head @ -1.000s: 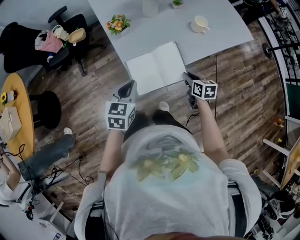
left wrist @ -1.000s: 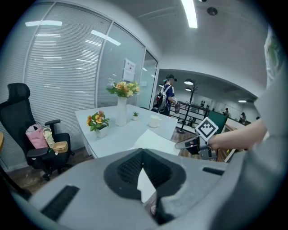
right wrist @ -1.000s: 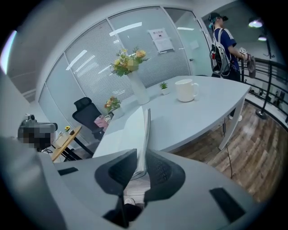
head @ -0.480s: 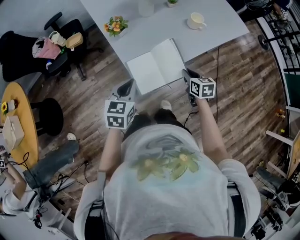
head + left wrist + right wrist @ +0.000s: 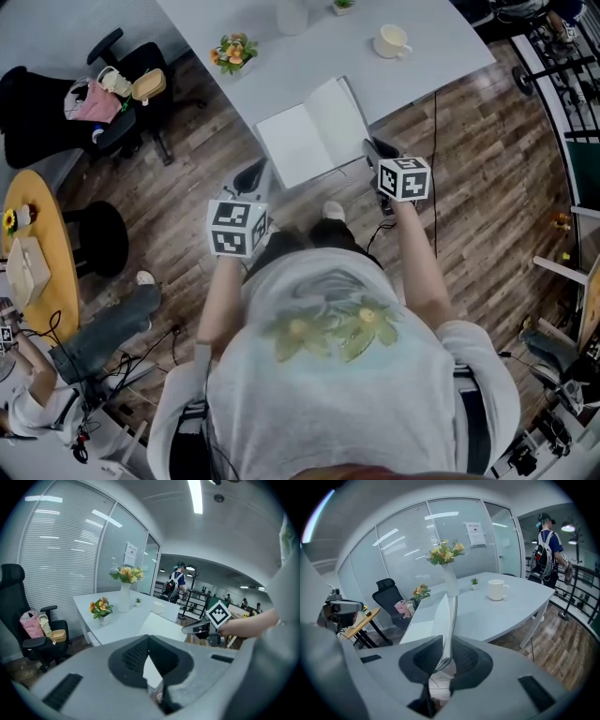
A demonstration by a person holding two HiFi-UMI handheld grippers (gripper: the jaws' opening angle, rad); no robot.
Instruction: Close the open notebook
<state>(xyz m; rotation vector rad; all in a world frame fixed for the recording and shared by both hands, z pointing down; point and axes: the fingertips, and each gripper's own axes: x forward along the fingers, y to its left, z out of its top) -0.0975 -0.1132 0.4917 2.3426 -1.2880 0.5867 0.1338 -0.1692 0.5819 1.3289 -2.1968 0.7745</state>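
Nothing legible anywhere; a white notice (image 5: 476, 533) hangs on the far glass wall, its print too small to read; the marker cubes (image 5: 405, 178) (image 5: 236, 228) carry only black-and-white square patterns; the notebook (image 5: 314, 131) shows blank pages.

clear: table (image 5: 309, 56) beyond notebook (image 5: 314, 131) | obstacles: cup (image 5: 392, 39), flowers (image 5: 232, 49)

Right gripper (image 5: 439, 660) pinches notebook (image 5: 449, 616) half, standing upright.
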